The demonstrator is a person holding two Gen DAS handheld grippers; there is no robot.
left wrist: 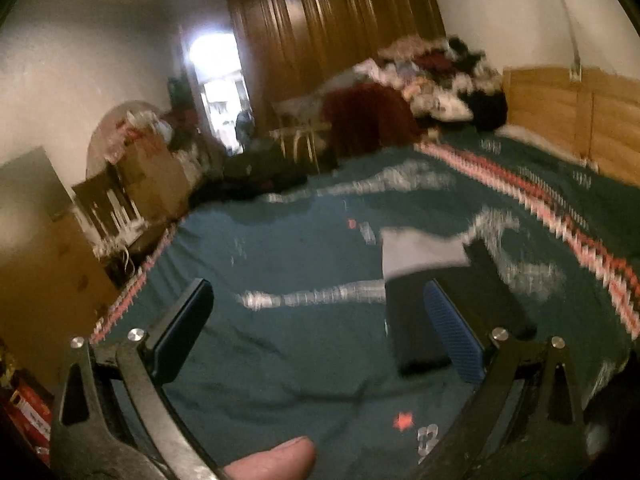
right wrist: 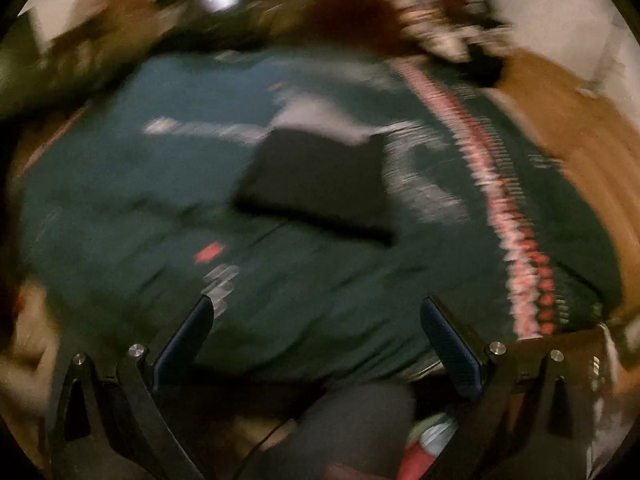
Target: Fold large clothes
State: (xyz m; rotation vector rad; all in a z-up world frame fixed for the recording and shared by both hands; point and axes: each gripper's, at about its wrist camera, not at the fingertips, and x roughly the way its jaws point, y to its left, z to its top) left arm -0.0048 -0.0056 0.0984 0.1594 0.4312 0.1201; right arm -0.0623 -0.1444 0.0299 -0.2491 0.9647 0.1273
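Note:
A folded garment, dark with a pale grey upper part (left wrist: 424, 252), lies on the teal bedspread (left wrist: 280, 264). My left gripper (left wrist: 316, 304) hovers open above the bed, its right finger (left wrist: 452, 336) in front of the garment's lower edge and nothing between the fingers. In the blurred right wrist view the same folded garment (right wrist: 320, 176) lies mid-bed, well beyond my right gripper (right wrist: 316, 320), which stands open and holds nothing. A thumb tip (left wrist: 276, 460) shows at the bottom of the left wrist view.
A heap of mixed clothes (left wrist: 436, 76) sits at the far end of the bed by the wooden headboard (left wrist: 580, 120). A wooden wardrobe (left wrist: 336, 32) and bright doorway (left wrist: 216, 80) stand behind. Cluttered boxes (left wrist: 136, 168) line the left side. A leg in dark trousers (right wrist: 348, 432) is below the right gripper.

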